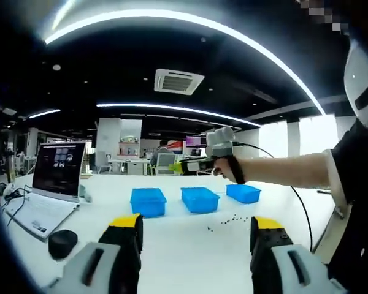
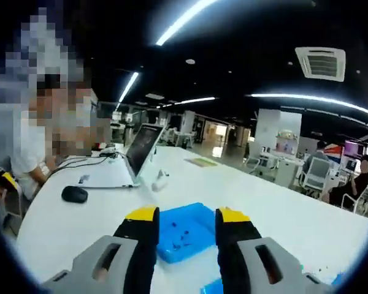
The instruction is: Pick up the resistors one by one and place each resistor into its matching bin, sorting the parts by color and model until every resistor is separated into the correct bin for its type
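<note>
Three blue bins stand in a row on the white table: left bin (image 1: 148,201), middle bin (image 1: 200,199), right bin (image 1: 243,193). Small dark resistors (image 1: 230,220) lie scattered on the table just in front of them. My left gripper (image 1: 196,223) hovers low before the bins, open, nothing between its yellow-tipped jaws. A hand holds my right gripper (image 1: 193,164) in the air above the middle and right bins. In the right gripper view that gripper (image 2: 187,215) is open, looking down on a blue bin (image 2: 184,233) with a few dark parts inside.
An open laptop (image 1: 55,177) and a black mouse (image 1: 62,242) sit at the table's left end; the laptop (image 2: 141,150) and mouse (image 2: 74,194) also appear beyond the bin. A person (image 2: 24,147) sits at the table's far side. Another blue bin's edge (image 2: 211,286) lies nearer.
</note>
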`<state>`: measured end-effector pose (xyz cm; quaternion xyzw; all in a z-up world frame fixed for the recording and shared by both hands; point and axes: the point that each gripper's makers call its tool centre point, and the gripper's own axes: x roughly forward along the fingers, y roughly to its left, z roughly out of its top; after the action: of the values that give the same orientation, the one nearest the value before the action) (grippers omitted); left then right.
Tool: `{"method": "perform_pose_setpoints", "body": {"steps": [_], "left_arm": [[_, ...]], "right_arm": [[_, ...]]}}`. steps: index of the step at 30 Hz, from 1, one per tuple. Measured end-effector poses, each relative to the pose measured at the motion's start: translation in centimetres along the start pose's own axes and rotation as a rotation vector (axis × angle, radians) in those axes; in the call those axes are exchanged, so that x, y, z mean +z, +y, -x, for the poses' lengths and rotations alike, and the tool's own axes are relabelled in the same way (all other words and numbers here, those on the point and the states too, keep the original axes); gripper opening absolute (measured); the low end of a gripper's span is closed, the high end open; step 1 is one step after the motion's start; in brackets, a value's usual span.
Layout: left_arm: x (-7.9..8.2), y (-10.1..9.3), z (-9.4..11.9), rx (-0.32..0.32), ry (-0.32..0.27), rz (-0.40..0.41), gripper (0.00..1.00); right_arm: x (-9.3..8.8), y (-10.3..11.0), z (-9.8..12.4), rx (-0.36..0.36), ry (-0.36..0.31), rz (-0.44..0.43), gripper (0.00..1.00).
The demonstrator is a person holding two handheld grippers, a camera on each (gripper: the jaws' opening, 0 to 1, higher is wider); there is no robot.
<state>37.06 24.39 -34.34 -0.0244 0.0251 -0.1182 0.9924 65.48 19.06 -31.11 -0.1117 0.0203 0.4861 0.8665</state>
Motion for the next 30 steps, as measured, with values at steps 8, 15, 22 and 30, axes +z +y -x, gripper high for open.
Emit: {"method": "perform_pose_setpoints", "body": {"steps": [8,15,22,30], "left_arm": [[-0.6,-0.6,-1.4,-0.048,0.010,0.014,0.72],[-0.7,-1.6,-3.0,-0.095,0.018,0.009,0.72],[-0.8,-2.9,-3.8,-0.131,0.027,0.001,0.72],[-1.4,-2.7,-3.4,-0.131,0.048,-0.008,0.72]], "right_arm": [[-2.2,-0.7,14.6,-0.126,-0.082,-0.054,0.38],[-4.4,2.2,24.8,-0.195,-0.117,-0.046,0.38],[-6.3,4.1,31.4,-0.313,-0.118,-0.104,0.38],[-6.4,5.1,32.4,-0.266,-0.047,-0.059,0.38]]}}
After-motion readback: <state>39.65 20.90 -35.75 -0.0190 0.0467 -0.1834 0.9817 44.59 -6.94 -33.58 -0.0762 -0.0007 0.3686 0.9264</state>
